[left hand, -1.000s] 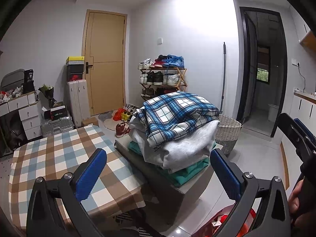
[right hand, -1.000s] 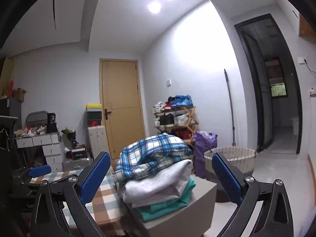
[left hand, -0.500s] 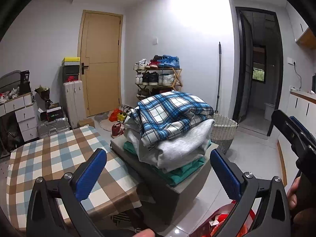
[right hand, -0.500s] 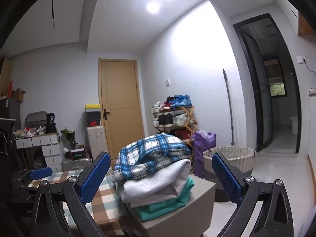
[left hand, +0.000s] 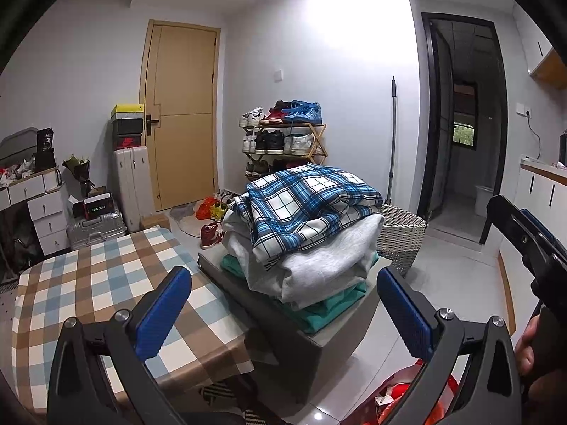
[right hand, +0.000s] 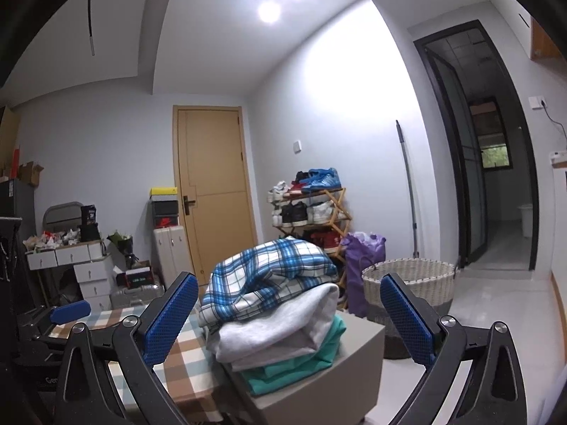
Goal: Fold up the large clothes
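Both cameras have come a little nearer to the pile of clothes in the last second, and the left one has tipped down a bit, so the pile looks bigger now. Nothing in the pile itself has moved.

The pile sits on a low grey box-shaped stand beside the surface with the brown, blue and white checked cloth. On top is a blue and white plaid shirt. Under it is a light grey sweatshirt. At the bottom is a teal green top. All three lie bunched in soft, thick layers, so it is hard to say if they are neatly folded or just stacked.

The left gripper has its blue fingers wide apart and holds nothing. The right gripper is the same: fingers apart, nothing between them. Both point at the pile but do not touch it.

The checked cloth has nothing lying on the part that shows. My guess is the hands are moving in toward the pile.
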The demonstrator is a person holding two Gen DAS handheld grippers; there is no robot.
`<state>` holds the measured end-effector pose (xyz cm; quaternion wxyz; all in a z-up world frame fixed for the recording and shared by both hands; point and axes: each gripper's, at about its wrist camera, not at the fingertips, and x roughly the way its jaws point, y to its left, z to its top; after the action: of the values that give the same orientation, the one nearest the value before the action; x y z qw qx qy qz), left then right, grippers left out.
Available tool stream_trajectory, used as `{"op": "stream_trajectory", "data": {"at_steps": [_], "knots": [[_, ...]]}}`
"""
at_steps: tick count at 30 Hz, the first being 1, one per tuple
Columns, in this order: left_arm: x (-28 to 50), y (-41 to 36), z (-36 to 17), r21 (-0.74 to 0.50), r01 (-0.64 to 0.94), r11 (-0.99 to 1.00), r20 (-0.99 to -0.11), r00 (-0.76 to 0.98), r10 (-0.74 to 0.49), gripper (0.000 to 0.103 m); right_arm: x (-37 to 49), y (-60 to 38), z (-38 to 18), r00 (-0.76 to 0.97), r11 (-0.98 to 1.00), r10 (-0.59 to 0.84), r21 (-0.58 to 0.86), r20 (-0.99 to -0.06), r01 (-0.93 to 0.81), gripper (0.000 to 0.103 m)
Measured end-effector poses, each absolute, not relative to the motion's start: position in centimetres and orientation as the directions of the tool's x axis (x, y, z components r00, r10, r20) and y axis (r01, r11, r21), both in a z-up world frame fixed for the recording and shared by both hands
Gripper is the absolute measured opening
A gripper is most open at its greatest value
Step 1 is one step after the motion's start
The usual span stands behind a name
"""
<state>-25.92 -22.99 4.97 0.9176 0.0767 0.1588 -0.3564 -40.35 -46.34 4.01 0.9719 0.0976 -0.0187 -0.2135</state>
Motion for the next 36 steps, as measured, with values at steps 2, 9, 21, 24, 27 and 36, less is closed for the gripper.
{"op": "stream_trajectory", "data": {"at_steps": [2, 9, 21, 24, 27, 36], "knots": [[-25.99, -23.08, 4.98, 0.029, 0.681, 0.732, -0.348, 0.693, -0.632, 0.102, -40.39, -46.29, 4.02, 0.908, 0.890, -0.419, 0.197, -0.003, 0.412, 0.103], [-26.02, -23.26, 4.99, 0.028, 0.688, 0.725, -0.357, 0.684, -0.636, 0.102, -40.35, -46.16, 4.02, 0.909, 0.893, -0.417, 0.191, 0.004, 0.408, 0.103], [-26.03, -23.43, 5.05, 0.033, 0.690, 0.723, -0.358, 0.684, -0.636, 0.102, -40.53, -45.92, 4.08, 0.910, 0.892, -0.415, 0.196, 0.001, 0.407, 0.103], [-26.07, -23.50, 5.06, 0.036, 0.690, 0.723, -0.356, 0.685, -0.636, 0.102, -40.55, -45.91, 4.08, 0.910, 0.892, -0.416, 0.196, 0.002, 0.407, 0.103], [-26.12, -23.52, 5.03, 0.035, 0.691, 0.722, -0.357, 0.684, -0.636, 0.102, -40.51, -45.94, 4.06, 0.910, 0.892, -0.415, 0.196, 0.001, 0.407, 0.103], [-26.38, -23.47, 4.87, 0.044, 0.685, 0.727, -0.361, 0.690, -0.628, 0.102, -40.59, -45.94, 4.14, 0.910, 0.893, -0.414, 0.197, -0.001, 0.406, 0.103]]}}
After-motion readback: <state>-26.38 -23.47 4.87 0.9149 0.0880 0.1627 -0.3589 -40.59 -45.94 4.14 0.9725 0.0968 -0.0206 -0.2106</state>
